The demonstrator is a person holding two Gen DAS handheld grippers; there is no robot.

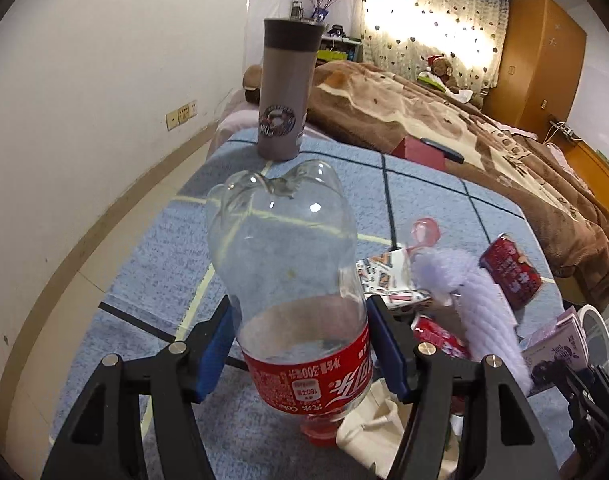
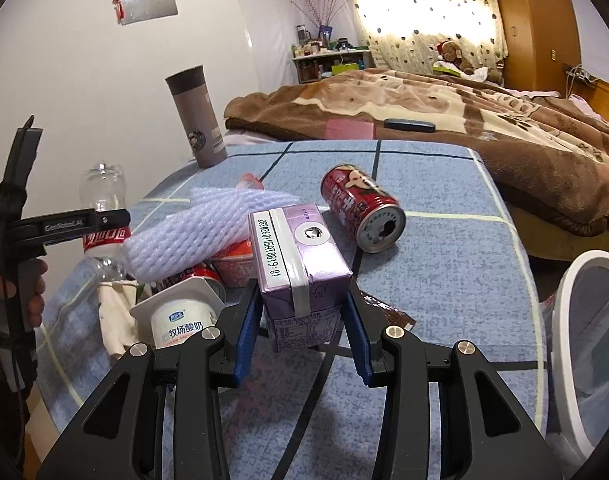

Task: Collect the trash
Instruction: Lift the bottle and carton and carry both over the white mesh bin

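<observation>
– How did the feeds look?

– Dim and warm on my end. The light came through the curtain point(image 1: 432, 20), which was blown out to white glare.

– Any blur?

– My close-up of the clear bottle point(image 1: 288, 264) was a little soft, with small highlights on it. Both fisheye views bent the walls and went black at the corners.

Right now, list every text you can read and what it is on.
"GenRobot.AI": left gripper finger.
"牧场酸奶": yogurt cup.
"820260105A10819:01", "FSC": purple carton.
"Coke", "300毫升": upside down on bottle label.
Tumbler sticker, red can print: too blurred.
</observation>
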